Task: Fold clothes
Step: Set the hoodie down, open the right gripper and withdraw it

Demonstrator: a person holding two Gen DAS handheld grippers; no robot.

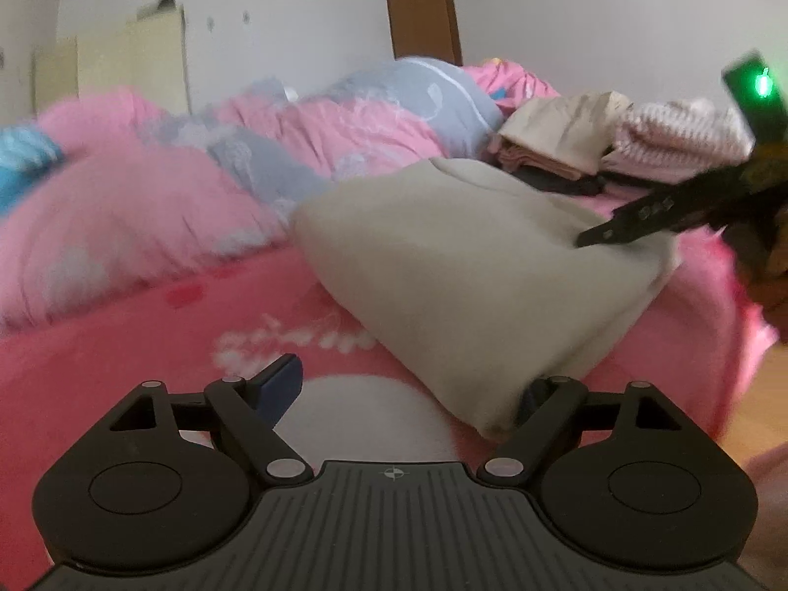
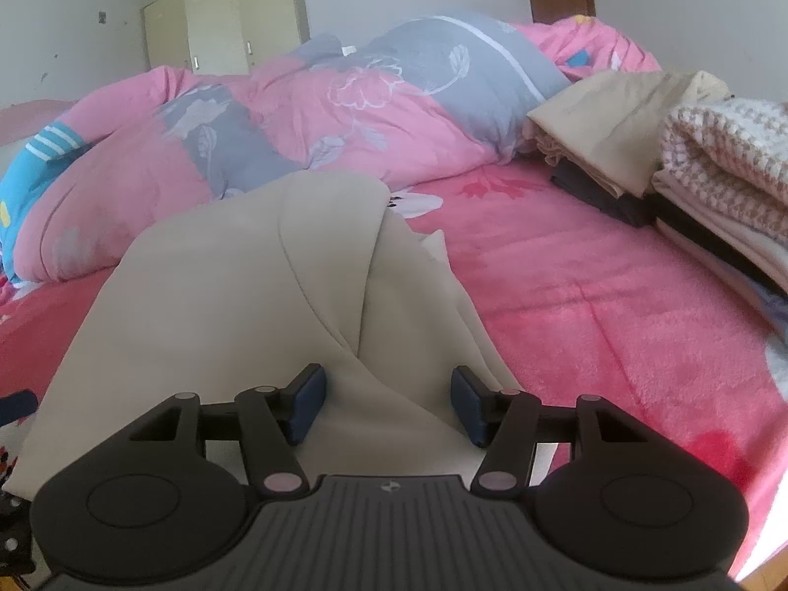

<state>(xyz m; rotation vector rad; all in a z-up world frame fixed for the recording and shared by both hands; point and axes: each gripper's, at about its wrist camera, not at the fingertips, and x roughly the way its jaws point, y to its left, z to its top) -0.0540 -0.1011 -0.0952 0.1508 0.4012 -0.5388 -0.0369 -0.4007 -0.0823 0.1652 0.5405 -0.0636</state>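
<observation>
Right gripper (image 2: 389, 404) jaws parted, empty, widening over beige garment (image 2: 236, 295) lying half-folded on pink bed (image 2: 591, 305) beneath pads. Left gripper (image 1: 409, 389) spread wide beside garment's corner, likely releasing after fold. Folded stack (image 2: 615, 147) far right.

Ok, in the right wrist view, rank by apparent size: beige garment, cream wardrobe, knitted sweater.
1. beige garment, though it is nearest the camera
2. knitted sweater, cropped by the frame
3. cream wardrobe, farthest away

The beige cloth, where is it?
The beige cloth lies on the pink bed sheet, centre of the right wrist view, before the rumpled quilt.
</observation>
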